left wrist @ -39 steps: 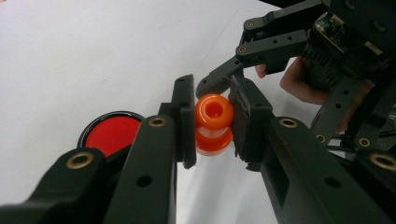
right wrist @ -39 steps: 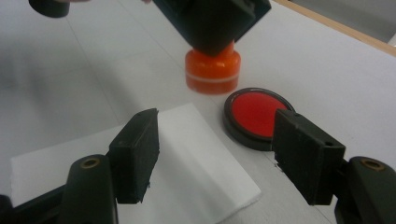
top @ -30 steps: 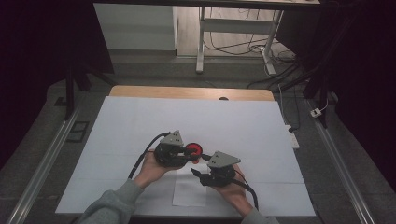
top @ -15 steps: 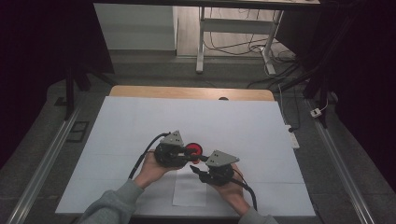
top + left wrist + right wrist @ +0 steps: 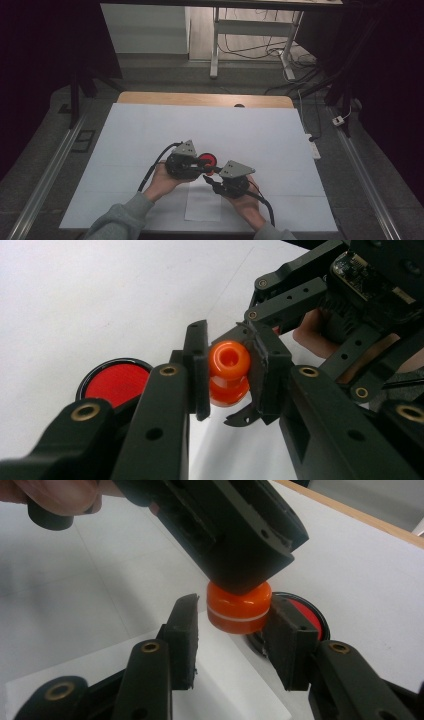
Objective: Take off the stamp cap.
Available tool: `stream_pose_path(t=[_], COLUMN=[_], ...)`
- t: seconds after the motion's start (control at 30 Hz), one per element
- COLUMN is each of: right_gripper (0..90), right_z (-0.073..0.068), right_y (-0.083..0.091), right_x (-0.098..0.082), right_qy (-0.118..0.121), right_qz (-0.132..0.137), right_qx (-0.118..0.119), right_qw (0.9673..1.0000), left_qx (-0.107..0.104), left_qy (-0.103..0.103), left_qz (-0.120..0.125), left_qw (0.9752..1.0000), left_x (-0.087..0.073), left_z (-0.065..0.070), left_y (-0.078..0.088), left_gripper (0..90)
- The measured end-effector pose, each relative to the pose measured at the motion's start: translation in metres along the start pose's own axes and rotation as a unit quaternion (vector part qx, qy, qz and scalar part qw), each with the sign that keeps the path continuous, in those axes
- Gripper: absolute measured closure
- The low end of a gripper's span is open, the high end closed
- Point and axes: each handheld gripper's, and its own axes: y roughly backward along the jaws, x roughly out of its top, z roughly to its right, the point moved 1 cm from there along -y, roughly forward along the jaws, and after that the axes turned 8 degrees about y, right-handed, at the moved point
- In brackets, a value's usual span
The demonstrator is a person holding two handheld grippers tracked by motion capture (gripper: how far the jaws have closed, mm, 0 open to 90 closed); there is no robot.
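Presently:
1. Left gripper (image 5: 227, 372): centre of frame, jaws clamped on an orange knob (image 5: 229, 371).
2. Right gripper (image 5: 232, 635): lower centre, jaws have just been closing around the knob's lower part; gap remains at left pad.
3. Red disc (image 5: 116, 384): on white table (image 5: 150, 130), left of the knob.

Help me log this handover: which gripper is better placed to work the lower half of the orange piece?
Right: the right gripper brackets the orange piece's lower half, while the left gripper clamps its top.
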Motion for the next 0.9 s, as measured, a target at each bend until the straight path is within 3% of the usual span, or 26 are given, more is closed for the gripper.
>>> stream_pose_path(t=[0.4, 0.9], right_gripper=[63.3, 64.8], right_z=[0.0008, -0.001], right_y=[-0.0013, -0.0015], right_x=[0.0001, -0.0015], right_qy=[-0.005, 0.008], right_qz=[0.001, -0.007], right_qx=[-0.002, -0.014], right_qw=[1.0, 0.9998], left_qx=[0.002, -0.001], left_qy=[-0.001, 0.006], left_qz=[-0.001, 0.005], left_qw=[1.0, 1.0], left_x=[-0.0001, -0.0028], left_z=[-0.0001, -0.0021], left_y=[0.0003, -0.0013], left_gripper=[72.4, 72.9])
